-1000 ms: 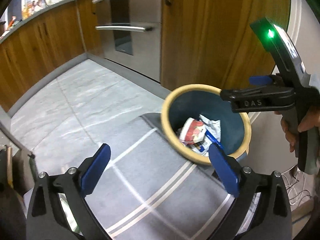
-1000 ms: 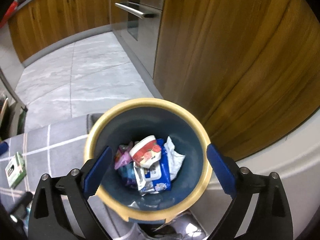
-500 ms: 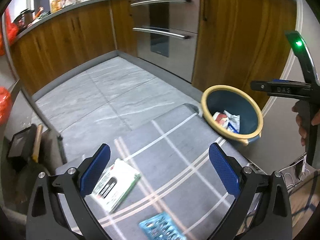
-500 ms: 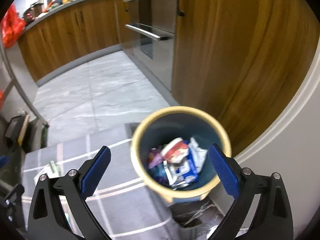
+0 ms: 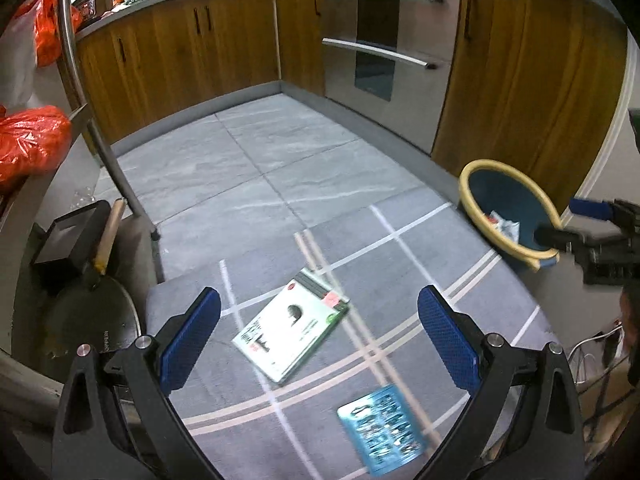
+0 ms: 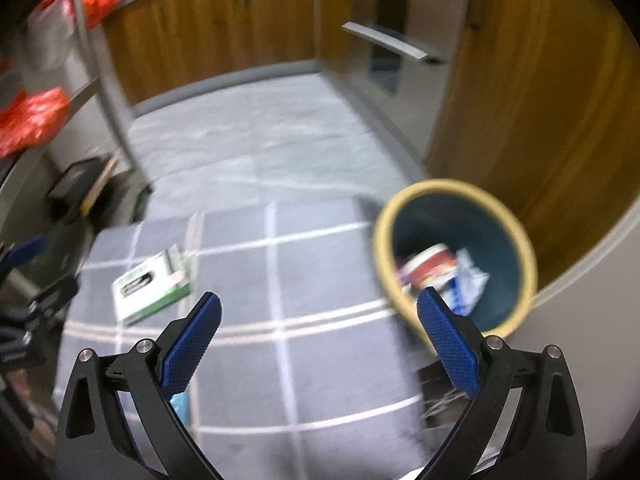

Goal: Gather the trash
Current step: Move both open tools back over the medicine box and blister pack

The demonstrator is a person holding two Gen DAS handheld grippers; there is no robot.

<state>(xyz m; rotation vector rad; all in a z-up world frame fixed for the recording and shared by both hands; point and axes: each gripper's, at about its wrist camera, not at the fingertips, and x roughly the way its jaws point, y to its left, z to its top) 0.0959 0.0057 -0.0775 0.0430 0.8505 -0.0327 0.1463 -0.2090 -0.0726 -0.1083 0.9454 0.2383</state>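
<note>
Left tongs spread wide, empty, above green-and-white box lying flat on grey rug. Right tongs likewise spread, empty. Blue packet nearby; blue bin with yellow rim holding wrappers.

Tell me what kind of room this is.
A home kitchen, most likely: wooden cabinets under a counter, a built-in oven with steel handles, a grey rug and a waste bin on the tiled floor.
</note>
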